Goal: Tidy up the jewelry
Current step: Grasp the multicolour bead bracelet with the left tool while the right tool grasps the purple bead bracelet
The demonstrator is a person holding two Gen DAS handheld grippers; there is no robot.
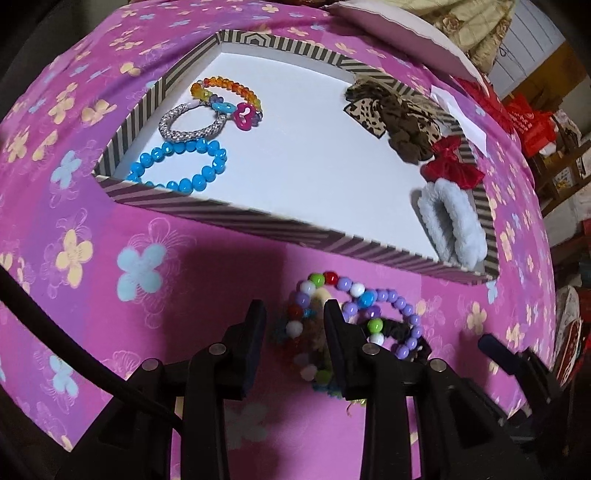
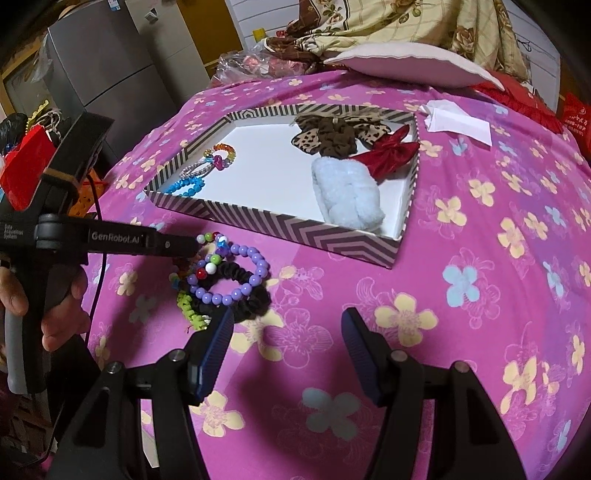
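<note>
A bed fills the room, covered by a pink sheet (image 2: 480, 258) printed with yellow and blue flowers; a pillow (image 2: 406, 62) and a floral quilt (image 2: 388, 26) lie at its far end, and a grey fridge (image 2: 110, 66) stands off to the left. The only writing I can read is "GenRobot.AI" on the arm of the left gripper (image 2: 192, 254), seen only from the right wrist view, along with the hand (image 2: 55, 321) on its handle.

A striped box (image 2: 295, 229) with a white floor sits on the sheet. In its left corner lie three bracelets: a blue one (image 1: 184, 166), a silver one (image 1: 192, 122) and an amber one (image 1: 229, 88) with pink and blue charms. On its right side lie three hair pieces: a leopard bow (image 1: 391, 110), a red bow (image 1: 450, 162) and a white fluffy scrunchie (image 1: 450, 218). A white paper (image 2: 458, 122) lies beyond the box.

Just in front of the box sits a small heap: a purple bead bracelet (image 2: 229, 277) on a black scrunchie (image 2: 251, 299), with a green braided piece (image 2: 188, 306) beside it. The left wrist view shows the left gripper (image 1: 295, 332) down over this heap, its jaws apart with beads and yarn between them; I see no pad pressing on them. The right gripper (image 2: 288, 332) hovers near the heap, jaws wide, holding nothing.
</note>
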